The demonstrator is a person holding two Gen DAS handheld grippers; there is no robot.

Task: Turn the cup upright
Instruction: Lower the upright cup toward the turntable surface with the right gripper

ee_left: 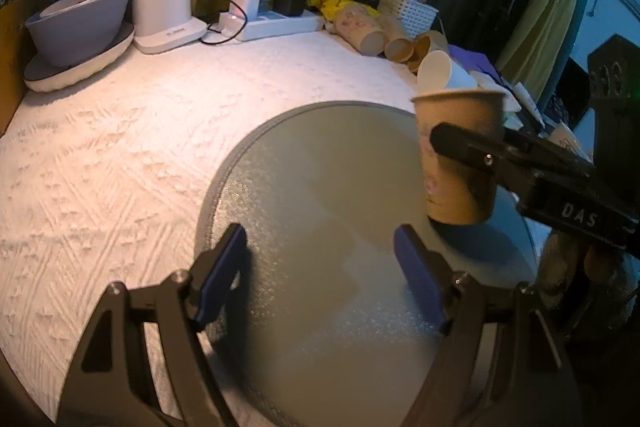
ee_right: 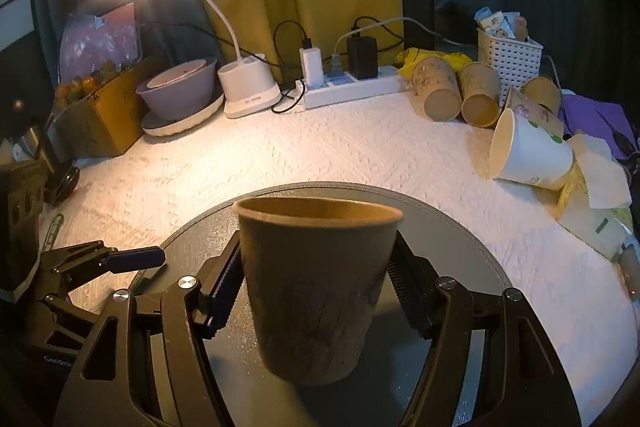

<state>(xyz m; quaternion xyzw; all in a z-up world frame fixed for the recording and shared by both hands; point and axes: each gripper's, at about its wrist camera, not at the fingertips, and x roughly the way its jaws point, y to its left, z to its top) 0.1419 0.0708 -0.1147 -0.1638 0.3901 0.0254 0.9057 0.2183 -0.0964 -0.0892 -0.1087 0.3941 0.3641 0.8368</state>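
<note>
At the centre of the right wrist view, the right tongs (ee_right: 316, 291) grip a brown paper cup (ee_right: 316, 291) by its sides, one ribbed pad on each flank. The cup stands mouth up, over the round grey mat (ee_right: 460, 227); whether its base touches the mat is hard to judge from either view. In the left wrist view the same cup sits at the right of the frame, a black finger (ee_left: 460, 143) across its wall. The left tongs (ee_left: 320, 273) are spread wide with nothing between their blue pads (ee_left: 222, 275), low in the frame above the mat. On the white textured bench (ee_right: 360, 147), upper right, several spare cups (ee_right: 456, 91) lie on their sides beside a white basket (ee_right: 510, 57).
</note>
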